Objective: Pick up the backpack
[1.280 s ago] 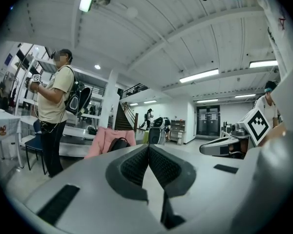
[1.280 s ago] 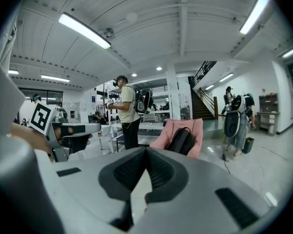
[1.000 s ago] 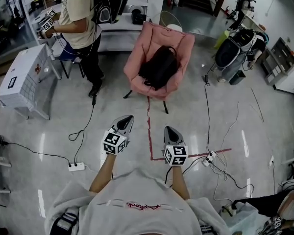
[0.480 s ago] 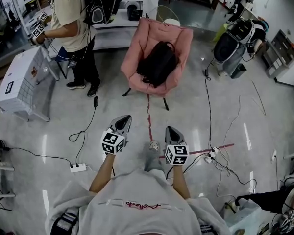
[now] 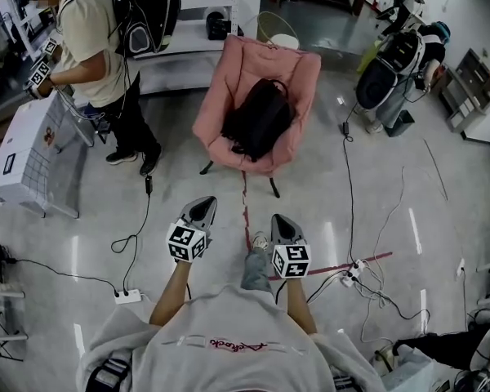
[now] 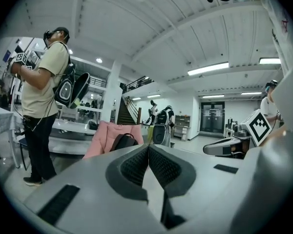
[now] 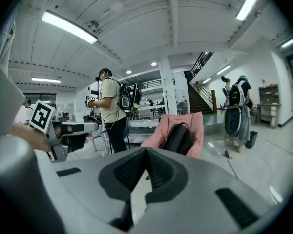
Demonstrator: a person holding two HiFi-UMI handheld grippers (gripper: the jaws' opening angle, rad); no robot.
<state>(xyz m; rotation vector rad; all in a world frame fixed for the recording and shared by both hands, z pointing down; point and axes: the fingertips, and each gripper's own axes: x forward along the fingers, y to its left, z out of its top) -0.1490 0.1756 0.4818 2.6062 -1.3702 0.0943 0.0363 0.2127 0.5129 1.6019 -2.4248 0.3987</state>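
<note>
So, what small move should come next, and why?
Probably step closer to the pink chair: the black backpack lies on its seat, far beyond both grippers. The left gripper and right gripper are shut and empty, so opening them comes after.

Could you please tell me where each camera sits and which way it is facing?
Head view: on the head, looking steeply down; shows left gripper, right gripper, forearms, chest.
Left gripper view: on that gripper, looking along shut jaws toward the pink chair.
Right gripper view: likewise, along its shut jaws.
Shared: backpack on that chair.
</note>
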